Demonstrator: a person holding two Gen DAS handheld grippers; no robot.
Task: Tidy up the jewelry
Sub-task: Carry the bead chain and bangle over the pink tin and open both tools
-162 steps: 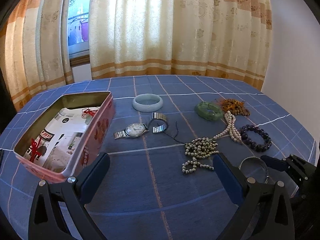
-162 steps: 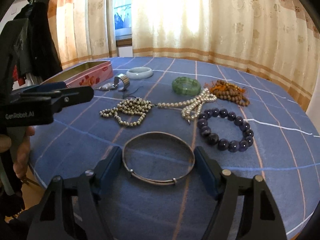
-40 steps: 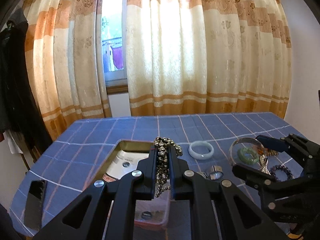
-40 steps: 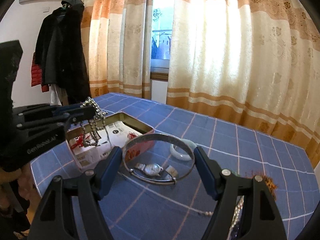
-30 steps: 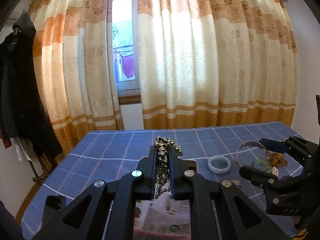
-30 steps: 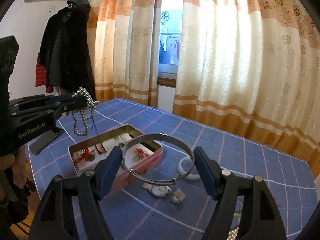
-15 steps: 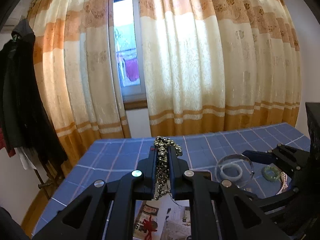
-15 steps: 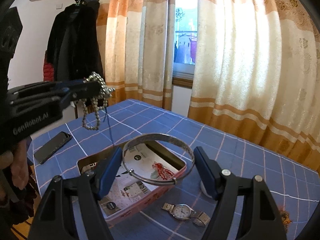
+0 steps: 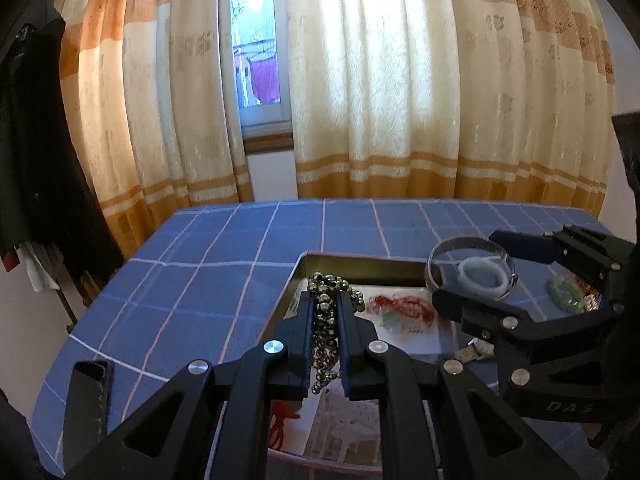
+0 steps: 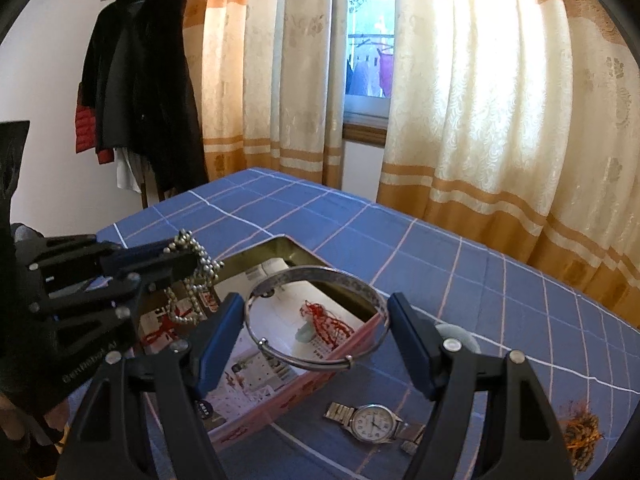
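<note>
My left claw [image 9: 325, 322] is clamped on the beaded chain [image 9: 327, 312], whose loose loops dangle below the fingers over the open tin [image 10: 276, 396], while my right claw [image 10: 316, 320] pinches the silver bangle [image 10: 316, 362] across its width, held level above the tin's near wall. Both pieces hang over the box, so the step in hand, as I judge it, is the drop. To do it well I should bring the chain low first so its tail settles on the paper lining beside the red-corded charm [image 10: 328, 322] instead of catching on the rim, then part the fingers slowly. The bangle should go in flat and clear of the pink wall, or it may bounce out onto the tabletop [image 10: 460, 264] near the wristwatch [image 10: 374, 420]. I would release one side at a time.
</note>
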